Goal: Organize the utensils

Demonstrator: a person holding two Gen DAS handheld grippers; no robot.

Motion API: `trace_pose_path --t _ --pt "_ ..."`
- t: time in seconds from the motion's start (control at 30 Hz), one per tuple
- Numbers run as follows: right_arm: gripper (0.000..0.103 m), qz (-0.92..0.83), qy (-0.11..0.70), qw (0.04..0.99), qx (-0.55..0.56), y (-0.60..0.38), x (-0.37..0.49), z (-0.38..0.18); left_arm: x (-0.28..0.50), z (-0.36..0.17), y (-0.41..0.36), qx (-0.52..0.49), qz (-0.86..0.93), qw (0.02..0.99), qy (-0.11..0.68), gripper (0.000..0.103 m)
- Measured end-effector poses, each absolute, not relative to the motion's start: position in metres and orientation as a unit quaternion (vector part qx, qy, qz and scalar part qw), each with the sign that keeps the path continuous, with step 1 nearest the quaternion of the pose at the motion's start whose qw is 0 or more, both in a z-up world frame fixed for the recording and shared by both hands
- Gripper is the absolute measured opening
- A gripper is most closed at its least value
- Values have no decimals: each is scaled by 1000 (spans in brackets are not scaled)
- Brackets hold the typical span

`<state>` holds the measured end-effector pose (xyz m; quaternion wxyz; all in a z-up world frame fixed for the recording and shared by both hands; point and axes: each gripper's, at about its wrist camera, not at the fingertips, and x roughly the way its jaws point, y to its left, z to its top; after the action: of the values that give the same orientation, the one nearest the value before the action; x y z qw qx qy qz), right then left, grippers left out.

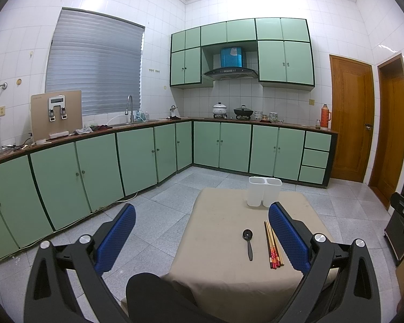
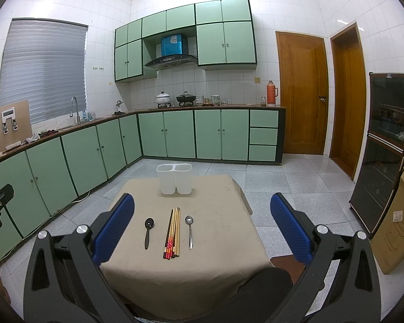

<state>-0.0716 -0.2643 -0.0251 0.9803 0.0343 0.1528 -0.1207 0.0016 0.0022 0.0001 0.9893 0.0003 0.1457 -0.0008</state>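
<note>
A small table with a beige cloth holds a black spoon, a bundle of chopsticks and a metal spoon side by side. A white two-compartment holder stands upright at the far edge. In the left wrist view I see the black spoon, the chopsticks and the holder; the metal spoon is hidden behind a finger. My left gripper and right gripper are both open and empty, held above the table's near side.
Green kitchen cabinets run along the left and back walls. A dark cabinet and a cardboard box stand at the right. Tiled floor surrounds the table. A dark knee sits at the near edge.
</note>
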Motion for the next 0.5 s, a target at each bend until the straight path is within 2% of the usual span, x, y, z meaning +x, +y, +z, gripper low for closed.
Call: trace_pose_path --t 0.5 --pt "98 -120 153 980 33 -264 -72 -25 1 0 2 0 -1 989 146 97"
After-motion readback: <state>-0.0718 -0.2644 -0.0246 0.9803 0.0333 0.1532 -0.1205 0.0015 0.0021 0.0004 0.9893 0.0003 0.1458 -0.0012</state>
